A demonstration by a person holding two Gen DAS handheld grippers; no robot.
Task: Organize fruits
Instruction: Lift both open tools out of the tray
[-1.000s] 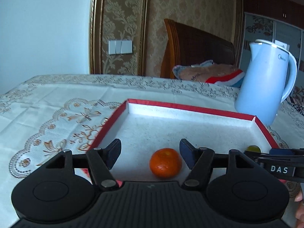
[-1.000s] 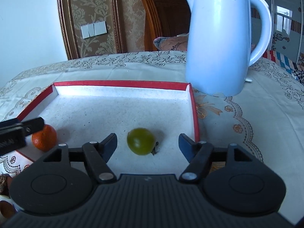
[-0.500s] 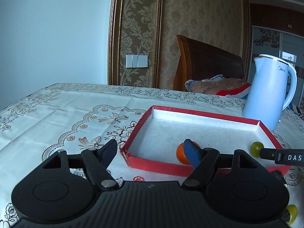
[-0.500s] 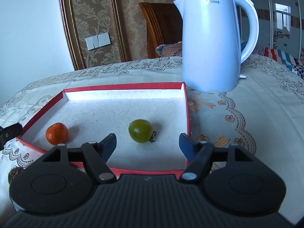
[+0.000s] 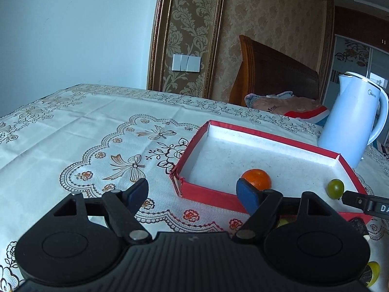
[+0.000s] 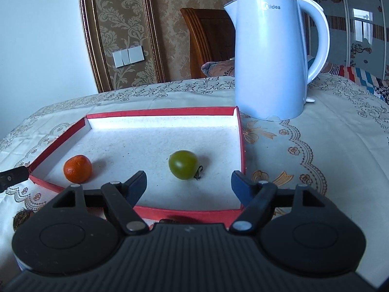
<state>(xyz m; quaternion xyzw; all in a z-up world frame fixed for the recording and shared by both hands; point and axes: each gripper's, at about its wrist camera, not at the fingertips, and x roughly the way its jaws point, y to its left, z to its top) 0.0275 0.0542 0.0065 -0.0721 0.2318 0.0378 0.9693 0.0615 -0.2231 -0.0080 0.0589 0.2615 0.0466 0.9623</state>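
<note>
Both hand-held grippers had been drawn back from the shallow red-rimmed cardboard tray with a white floor (image 6: 239,131) since one second earlier, when each fruit lay just between a pair of fingers. Now the left gripper (image 5: 194,192) was held over the embroidered cream tablecloth (image 5: 97,131), beside the near left corner of the tray. Its jaws were opening, they stood wide, and nothing was held between them. The jaws of the right gripper (image 6: 188,182) were also opening, wide apart, and no fruit was pressed by them.

Inside the tray, the small round orange mandarin (image 6: 77,169) was seen near the front left part, and the round green tomato with a dark stem (image 6: 183,164) lay in the middle front part, apart from the mandarin. Neither fruit was touched by a gripper. A tall pale blue electric kettle (image 6: 269,56) stood upright on the cloth just behind the far right corner of the tray. A brown wooden chair back (image 5: 274,73) was visible behind the table.
</note>
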